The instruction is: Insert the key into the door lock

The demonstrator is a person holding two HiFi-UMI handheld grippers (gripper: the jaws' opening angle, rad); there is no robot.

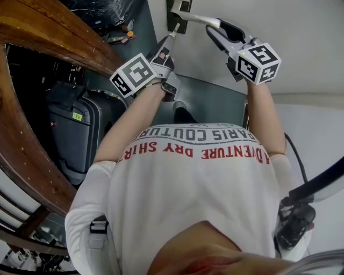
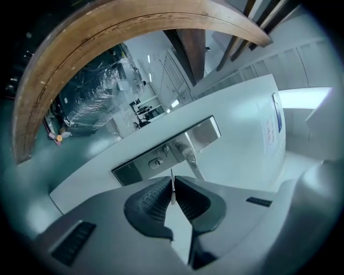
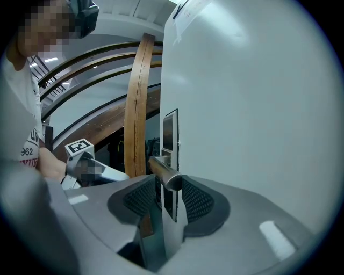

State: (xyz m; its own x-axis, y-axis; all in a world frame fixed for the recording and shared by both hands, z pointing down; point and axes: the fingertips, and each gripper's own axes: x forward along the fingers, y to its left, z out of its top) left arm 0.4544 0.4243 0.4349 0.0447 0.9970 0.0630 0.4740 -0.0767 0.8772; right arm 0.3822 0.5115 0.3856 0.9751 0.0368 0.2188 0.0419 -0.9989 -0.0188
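My left gripper [image 1: 170, 42] is shut on a thin metal key [image 1: 173, 33] that points at the steel lock plate [image 1: 177, 15] on the white door [image 1: 301, 43]. In the left gripper view the key [image 2: 172, 185] stands edge-on between the pads, its tip a short way off the keyhole [image 2: 156, 161] in the lock plate [image 2: 137, 169]. My right gripper [image 1: 211, 28] reaches the door handle [image 1: 198, 19]. In the right gripper view its jaws sit either side of the handle [image 3: 165, 174], and a dark gap shows beside the left pad [image 3: 141, 197].
A curved wooden banister [image 1: 54, 37] runs along the left and a black suitcase [image 1: 80, 134] stands under it. The same rail [image 2: 107, 43] arches over the left gripper view, with plastic-wrapped goods [image 2: 91, 102] far behind. A black cable [image 1: 294, 156] hangs at the right.
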